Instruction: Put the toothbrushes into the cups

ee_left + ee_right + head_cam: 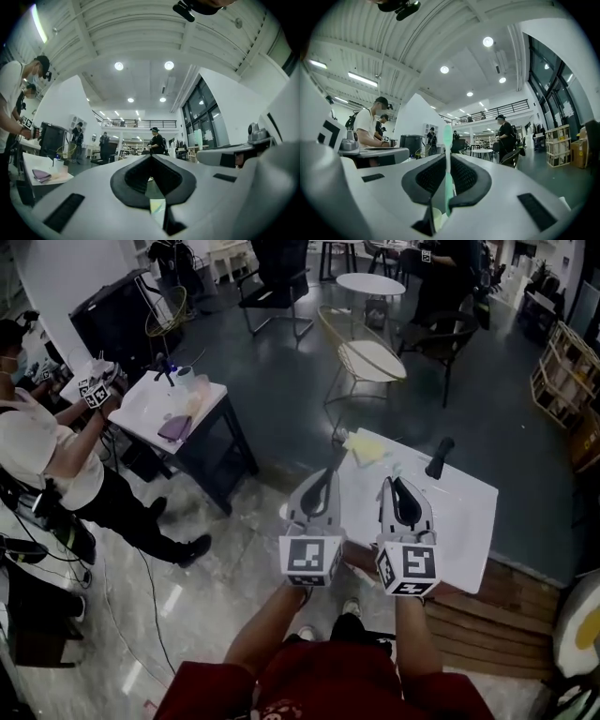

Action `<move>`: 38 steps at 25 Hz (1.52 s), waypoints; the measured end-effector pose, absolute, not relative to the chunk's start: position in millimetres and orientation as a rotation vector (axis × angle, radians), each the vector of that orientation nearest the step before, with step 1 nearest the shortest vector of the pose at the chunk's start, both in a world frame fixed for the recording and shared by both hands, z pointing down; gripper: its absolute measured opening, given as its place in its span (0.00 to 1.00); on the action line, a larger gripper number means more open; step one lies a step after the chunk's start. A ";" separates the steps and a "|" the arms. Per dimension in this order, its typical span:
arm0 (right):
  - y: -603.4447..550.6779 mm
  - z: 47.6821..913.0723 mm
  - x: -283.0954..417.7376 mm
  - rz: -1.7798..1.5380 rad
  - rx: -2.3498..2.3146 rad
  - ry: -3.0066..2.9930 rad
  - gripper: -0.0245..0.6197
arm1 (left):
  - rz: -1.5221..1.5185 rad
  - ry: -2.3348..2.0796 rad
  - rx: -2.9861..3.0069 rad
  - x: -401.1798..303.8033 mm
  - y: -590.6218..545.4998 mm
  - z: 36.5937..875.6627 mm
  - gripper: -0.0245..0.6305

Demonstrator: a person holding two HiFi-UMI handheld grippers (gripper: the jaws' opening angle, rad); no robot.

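Observation:
Both grippers point up and away from the white table (469, 512) below them. My right gripper (392, 486) is shut on a mint-green toothbrush (447, 140), which stands upright between the jaws with its head above the tips. My left gripper (326, 474) is shut, its black pads (136, 180) meeting at the tips with nothing between them. Through the gap low between the left jaws a yellow-green patch (157, 206) shows. A pale round shape (436, 218) shows low between the right jaws; I cannot tell if it is a cup. No cup shows plainly in any view.
A dark long object (439, 457) and a yellow item (366, 448) lie at the table's far edge. A second white table (155, 413) with a person (47, 460) working at it stands to the left. Chairs (370, 362) and a round table (370, 284) stand beyond.

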State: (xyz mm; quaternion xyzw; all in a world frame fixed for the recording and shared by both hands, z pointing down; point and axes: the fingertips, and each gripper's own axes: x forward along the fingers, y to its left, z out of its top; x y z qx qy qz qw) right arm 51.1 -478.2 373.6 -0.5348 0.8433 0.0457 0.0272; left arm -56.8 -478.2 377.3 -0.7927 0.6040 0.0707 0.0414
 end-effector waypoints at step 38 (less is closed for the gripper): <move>-573.3 481.9 -42.9 -0.125 -1.147 2.981 0.11 | 0.120 2.346 -2.114 -123.4 -528.0 461.9 0.08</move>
